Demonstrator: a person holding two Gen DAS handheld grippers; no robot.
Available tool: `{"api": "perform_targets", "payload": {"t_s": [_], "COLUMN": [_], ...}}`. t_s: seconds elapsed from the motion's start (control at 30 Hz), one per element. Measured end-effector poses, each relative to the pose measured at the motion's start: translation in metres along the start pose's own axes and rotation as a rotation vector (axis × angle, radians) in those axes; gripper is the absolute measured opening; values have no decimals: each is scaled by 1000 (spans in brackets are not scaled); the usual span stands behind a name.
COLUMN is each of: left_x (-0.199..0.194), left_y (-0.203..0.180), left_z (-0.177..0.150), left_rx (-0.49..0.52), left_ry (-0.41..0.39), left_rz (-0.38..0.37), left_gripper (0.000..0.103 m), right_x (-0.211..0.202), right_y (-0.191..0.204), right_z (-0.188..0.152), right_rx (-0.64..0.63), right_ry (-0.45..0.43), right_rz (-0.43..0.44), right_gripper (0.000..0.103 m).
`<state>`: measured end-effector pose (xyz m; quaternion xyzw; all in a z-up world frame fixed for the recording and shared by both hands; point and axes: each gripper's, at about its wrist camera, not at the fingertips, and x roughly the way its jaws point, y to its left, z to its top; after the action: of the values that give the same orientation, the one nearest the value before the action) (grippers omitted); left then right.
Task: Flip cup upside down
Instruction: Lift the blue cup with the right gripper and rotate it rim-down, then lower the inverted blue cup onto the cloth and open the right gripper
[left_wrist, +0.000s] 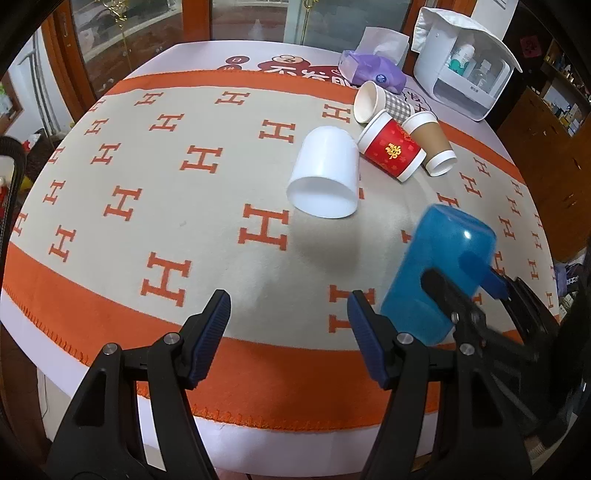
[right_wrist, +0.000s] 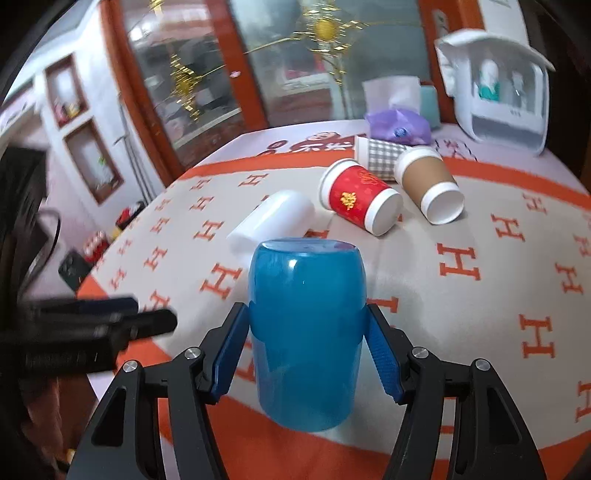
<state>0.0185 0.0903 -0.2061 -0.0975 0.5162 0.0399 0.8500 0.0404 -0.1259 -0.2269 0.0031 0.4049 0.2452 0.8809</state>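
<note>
A surface (left_wrist: 110, 306) under an orange-bordered beige blanket (left_wrist: 207, 192) patterned with orange H's filled the left wrist view. Behind it, at twelve o'clock, stood a wooden-framed glass cabinet (left_wrist: 140, 33) with gold ornaments (right_wrist: 184, 81) showing through the panes. At two o'clock dark wooden shelving (left_wrist: 561, 99) held small items too tiny to name. At nine o'clock, in the right wrist view, a white wall (right_wrist: 99, 122) carried recessed wood-framed niches (right_wrist: 92, 162).
</note>
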Motion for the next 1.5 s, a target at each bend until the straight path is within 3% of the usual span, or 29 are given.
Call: {"api": "perform_targets", "payload": {"t_s": [0.3,0.8,1.17,1.37,1.5], "left_x": [-2,-18,-56,-89,-110], "left_y": [-1,-8,-24,-41,-57], "left_z": [-9,-22,-20,-10,-5], "left_rx": [-4,22,77,85,94], "left_ry": [-11,-38,-63,-79,-98], "left_rz": [13,24,36,-9,-26], "left_gripper": [63,63,68,69,69], "right_x": [-16,-27,-83,-123,-153], "right_y": [19,18,10,6,-1], "right_z": [-24,-34,-13,8,22], "right_rx": [-95,-54,75,137,200], "right_ry": [8,79,143,145,139], "right_rz": [-27,1,36,-36,-61], "right_gripper": [64,74,74,75,82]}}
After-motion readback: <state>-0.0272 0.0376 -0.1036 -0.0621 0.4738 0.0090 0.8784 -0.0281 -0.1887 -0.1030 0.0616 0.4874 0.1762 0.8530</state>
